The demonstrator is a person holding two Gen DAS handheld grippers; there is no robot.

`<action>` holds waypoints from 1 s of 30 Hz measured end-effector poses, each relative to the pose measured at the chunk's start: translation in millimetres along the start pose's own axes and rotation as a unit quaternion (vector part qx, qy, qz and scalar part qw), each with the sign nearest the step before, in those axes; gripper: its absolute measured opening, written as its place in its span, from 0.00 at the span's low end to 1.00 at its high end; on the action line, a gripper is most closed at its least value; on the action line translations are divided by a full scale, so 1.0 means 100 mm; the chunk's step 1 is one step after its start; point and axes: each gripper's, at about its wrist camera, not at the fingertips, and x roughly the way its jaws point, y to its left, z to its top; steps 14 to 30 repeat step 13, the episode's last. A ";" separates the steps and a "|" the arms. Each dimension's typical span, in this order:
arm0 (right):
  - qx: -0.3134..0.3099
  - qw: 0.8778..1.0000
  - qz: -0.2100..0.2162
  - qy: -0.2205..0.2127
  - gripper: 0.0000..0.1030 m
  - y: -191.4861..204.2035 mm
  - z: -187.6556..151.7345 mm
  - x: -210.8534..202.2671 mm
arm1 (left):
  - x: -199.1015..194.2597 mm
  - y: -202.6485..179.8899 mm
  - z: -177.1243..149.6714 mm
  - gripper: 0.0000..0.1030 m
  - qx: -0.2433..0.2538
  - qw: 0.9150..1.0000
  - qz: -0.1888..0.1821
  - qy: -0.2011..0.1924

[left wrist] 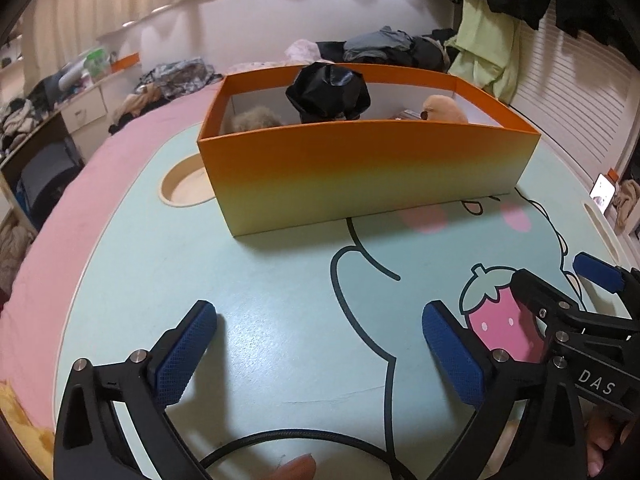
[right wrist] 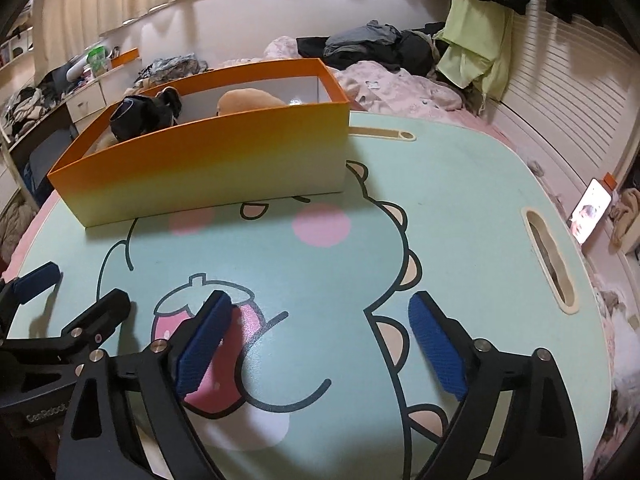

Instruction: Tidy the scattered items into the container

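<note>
Lit phone (right wrist: 591, 216) face legible from right wrist only.

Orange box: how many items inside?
3 visible in the orange box: grey fluffy toy at its left end, crumpled black item in the middle, tan plush toward the right. The front wall hides the floor, so more may lie there.
</note>
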 end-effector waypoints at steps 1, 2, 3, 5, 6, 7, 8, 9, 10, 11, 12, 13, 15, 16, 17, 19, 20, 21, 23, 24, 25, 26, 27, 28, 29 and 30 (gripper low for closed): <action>0.001 1.000 0.000 0.000 0.90 0.00 0.00 0.00 | 0.00 -0.01 0.00 0.99 0.000 1.000 0.000 0.000; 0.001 1.000 0.000 0.000 0.90 -0.01 0.00 0.00 | 0.00 0.00 0.00 0.99 0.001 1.000 -0.001 0.000; 0.000 1.000 0.001 0.000 0.90 -0.01 0.00 0.00 | 0.00 0.00 0.00 0.99 0.000 1.000 -0.001 0.000; -0.001 1.000 0.000 0.001 0.91 0.00 -0.01 0.00 | 0.01 -0.01 0.00 0.99 0.000 1.000 0.000 0.001; -0.001 1.000 0.000 0.001 0.91 -0.01 0.00 0.01 | 0.01 -0.01 0.01 0.99 0.000 1.000 0.000 0.001; -0.001 1.000 0.000 0.001 0.91 -0.01 -0.01 0.01 | 0.01 -0.01 0.01 0.99 0.001 1.000 0.000 0.002; -0.001 1.000 0.001 0.001 0.91 0.00 -0.01 0.01 | 0.01 -0.01 0.01 0.99 0.002 1.000 -0.001 0.002; -0.001 1.000 0.001 0.001 0.91 0.00 -0.01 0.01 | 0.01 -0.01 0.01 0.99 0.002 1.000 -0.002 0.003; -0.002 1.000 0.001 0.001 0.91 0.00 -0.01 0.01 | 0.01 0.00 0.01 0.99 0.003 1.000 -0.003 0.003; -0.002 1.000 0.001 0.002 0.92 0.01 -0.01 0.02 | 0.01 0.00 0.02 0.99 0.004 1.000 -0.003 0.003; -0.002 1.000 0.001 0.002 0.92 0.01 -0.01 0.02 | 0.01 0.00 0.01 0.99 0.005 1.000 -0.005 0.003; -0.003 1.000 0.001 0.002 0.92 0.01 -0.01 0.02 | 0.01 0.01 0.01 0.99 0.006 1.000 -0.007 0.002; -0.003 1.000 0.001 0.002 0.92 0.01 -0.01 0.02 | 0.01 0.01 0.01 0.99 0.006 1.000 -0.007 0.002; -0.003 1.000 0.001 0.002 0.92 0.01 -0.01 0.02 | 0.01 0.01 0.01 0.99 0.006 1.000 -0.007 0.002; -0.003 1.000 0.001 0.002 0.92 0.01 -0.01 0.02 | 0.01 0.01 0.01 0.99 0.006 1.000 -0.007 0.002; -0.003 1.000 0.001 0.002 0.92 0.01 -0.01 0.02 | 0.01 0.01 0.01 0.99 0.006 1.000 -0.007 0.002; -0.003 1.000 0.001 0.002 0.92 0.01 -0.01 0.02 | 0.01 0.01 0.01 0.99 0.006 1.000 -0.007 0.002; -0.003 1.000 0.001 0.002 0.92 0.01 -0.01 0.02 | 0.01 0.01 0.01 0.99 0.006 1.000 -0.007 0.002; -0.003 1.000 0.001 0.002 0.92 0.01 -0.01 0.02 | 0.01 0.01 0.01 0.99 0.006 1.000 -0.007 0.002; -0.003 1.000 0.001 0.002 0.92 0.01 -0.01 0.02 | 0.01 0.01 0.01 0.99 0.006 1.000 -0.007 0.002; -0.003 1.000 0.001 0.002 0.92 0.01 -0.01 0.02 | 0.01 0.01 0.01 0.99 0.006 1.000 -0.007 0.002; -0.003 1.000 0.001 0.002 0.92 0.01 -0.01 0.02 | 0.01 0.01 0.01 0.99 0.006 1.000 -0.007 0.002; -0.003 1.000 0.001 0.002 0.92 0.01 -0.01 0.02 | 0.01 0.01 0.01 0.99 0.006 1.000 -0.007 0.002; -0.003 1.000 0.001 0.002 0.92 0.01 -0.01 0.02 | 0.01 0.01 0.01 0.99 0.006 1.000 -0.007 0.002; -0.003 1.000 0.001 0.002 0.92 0.01 -0.01 0.02 | 0.01 0.01 0.01 0.99 0.006 1.000 -0.007 0.002; -0.003 1.000 0.001 0.002 0.92 0.01 -0.01 0.02 | 0.01 0.01 0.01 0.99 0.006 1.000 -0.007 0.002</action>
